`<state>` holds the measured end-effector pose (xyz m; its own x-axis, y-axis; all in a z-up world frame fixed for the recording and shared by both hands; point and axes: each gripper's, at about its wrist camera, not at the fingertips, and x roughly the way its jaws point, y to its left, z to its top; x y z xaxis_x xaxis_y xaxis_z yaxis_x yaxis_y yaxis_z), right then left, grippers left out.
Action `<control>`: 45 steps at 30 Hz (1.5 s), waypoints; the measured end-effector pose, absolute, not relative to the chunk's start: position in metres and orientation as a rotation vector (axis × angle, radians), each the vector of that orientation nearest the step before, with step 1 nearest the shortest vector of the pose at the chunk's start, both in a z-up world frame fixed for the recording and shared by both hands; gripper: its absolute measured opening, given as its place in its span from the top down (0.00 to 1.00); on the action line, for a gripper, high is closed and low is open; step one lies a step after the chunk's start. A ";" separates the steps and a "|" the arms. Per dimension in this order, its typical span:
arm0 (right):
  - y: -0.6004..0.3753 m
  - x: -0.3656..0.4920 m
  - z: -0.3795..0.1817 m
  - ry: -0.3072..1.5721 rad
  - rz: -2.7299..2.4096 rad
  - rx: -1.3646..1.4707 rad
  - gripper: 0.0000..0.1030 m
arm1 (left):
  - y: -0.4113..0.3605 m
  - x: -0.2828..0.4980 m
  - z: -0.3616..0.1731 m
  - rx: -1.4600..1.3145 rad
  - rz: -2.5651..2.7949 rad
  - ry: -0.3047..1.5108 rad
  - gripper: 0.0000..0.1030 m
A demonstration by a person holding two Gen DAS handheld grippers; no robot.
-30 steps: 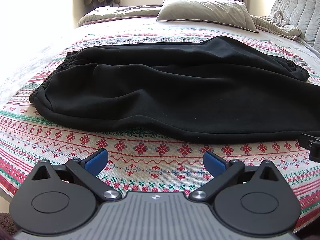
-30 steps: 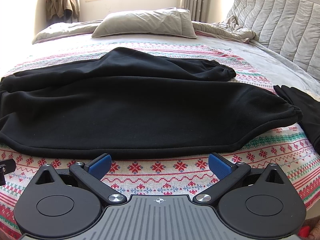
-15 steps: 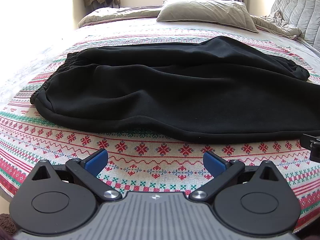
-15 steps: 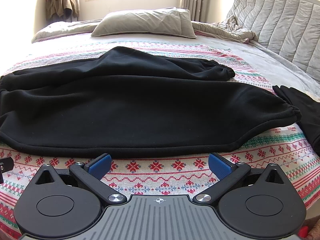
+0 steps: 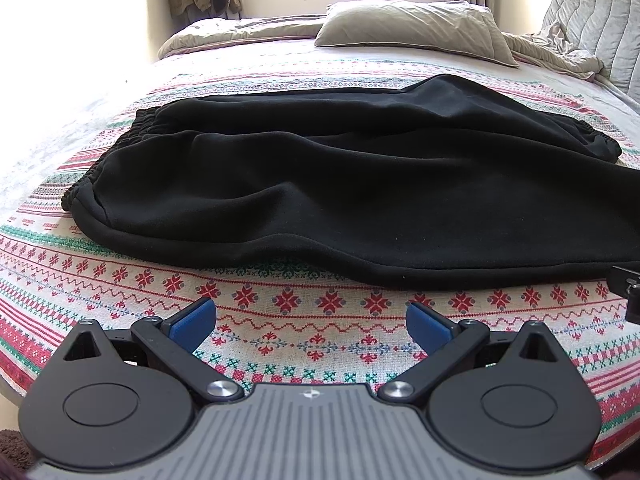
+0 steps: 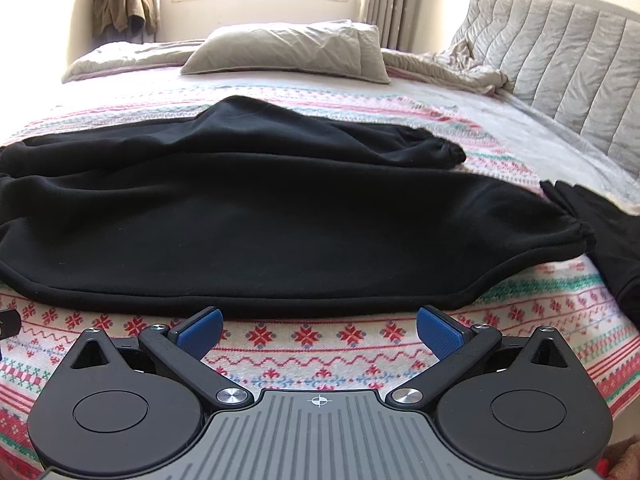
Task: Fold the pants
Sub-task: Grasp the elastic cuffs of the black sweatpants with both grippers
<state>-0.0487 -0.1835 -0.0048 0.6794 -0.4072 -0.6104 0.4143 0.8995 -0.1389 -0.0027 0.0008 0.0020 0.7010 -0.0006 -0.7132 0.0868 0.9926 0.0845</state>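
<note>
Pants (image 5: 360, 184) lie spread flat across the patterned bedspread (image 5: 288, 320), waistband (image 5: 120, 148) to the left and both leg cuffs to the right, the near cuff (image 6: 576, 236) just beside a second dark garment (image 6: 612, 240). Left gripper (image 5: 311, 318) hovers over bare bedspread near the hem, jaws spread wide, holding nothing. Right gripper (image 6: 319, 330) is likewise wide open and empty, its blue pads (image 6: 202, 328) now almost at the near edge of the fabric. Against the views from a second ago, the right unit has closed in on the hem, while the left has edged forward only slightly. Assessment: folding has not begun; both tools are in final approach to pick up the near long edge. Pillow (image 5: 412, 28) lies well clear at the far side.
</note>
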 end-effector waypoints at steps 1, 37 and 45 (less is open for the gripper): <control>-0.183 -0.051 -0.003 0.667 -0.462 -0.003 0.00 | 0.002 -0.002 0.002 0.114 -0.052 0.784 0.00; -0.403 -0.101 -0.007 0.609 -0.489 0.702 0.10 | 0.240 0.081 -0.009 -0.700 0.058 0.745 0.44; -0.414 -0.096 -0.010 0.518 -0.418 0.810 0.91 | 0.227 0.080 -0.002 -0.611 0.057 0.746 0.88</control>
<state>-0.0964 -0.4143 -0.0096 0.7981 -0.1544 -0.5825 0.5369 0.6211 0.5710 0.0799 0.2273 -0.0023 0.7414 -0.1616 -0.6513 -0.2595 0.8260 -0.5004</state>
